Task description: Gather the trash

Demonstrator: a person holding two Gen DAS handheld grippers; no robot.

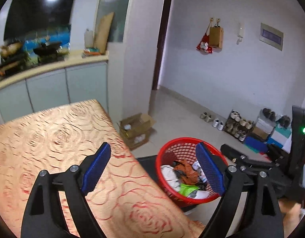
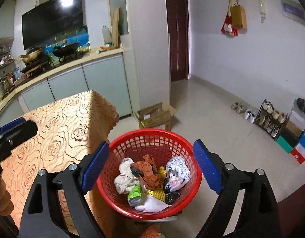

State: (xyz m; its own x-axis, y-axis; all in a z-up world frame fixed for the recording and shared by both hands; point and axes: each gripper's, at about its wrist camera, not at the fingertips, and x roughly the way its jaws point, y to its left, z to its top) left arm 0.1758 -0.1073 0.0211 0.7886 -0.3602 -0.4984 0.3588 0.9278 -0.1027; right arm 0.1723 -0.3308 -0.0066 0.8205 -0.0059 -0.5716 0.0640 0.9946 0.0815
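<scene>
A red mesh basket (image 2: 152, 136) stands beside the table and holds several pieces of trash (image 2: 150, 176): crumpled white paper, an orange wrapper, a green packet, a yellow piece, a black bag. My right gripper (image 2: 151, 164) is open and empty, directly above the basket. My left gripper (image 1: 154, 166) is open and empty, over the table's right edge, with the basket (image 1: 180, 144) under its right finger. The right gripper's body shows in the left wrist view (image 1: 271, 164).
A table with a gold rose-patterned cloth (image 1: 53, 134) fills the left. An open cardboard box (image 2: 154, 115) sits on the floor behind the basket. A shoe rack and boxes (image 2: 281, 123) line the right wall. Kitchen counter (image 2: 63, 67) at the back.
</scene>
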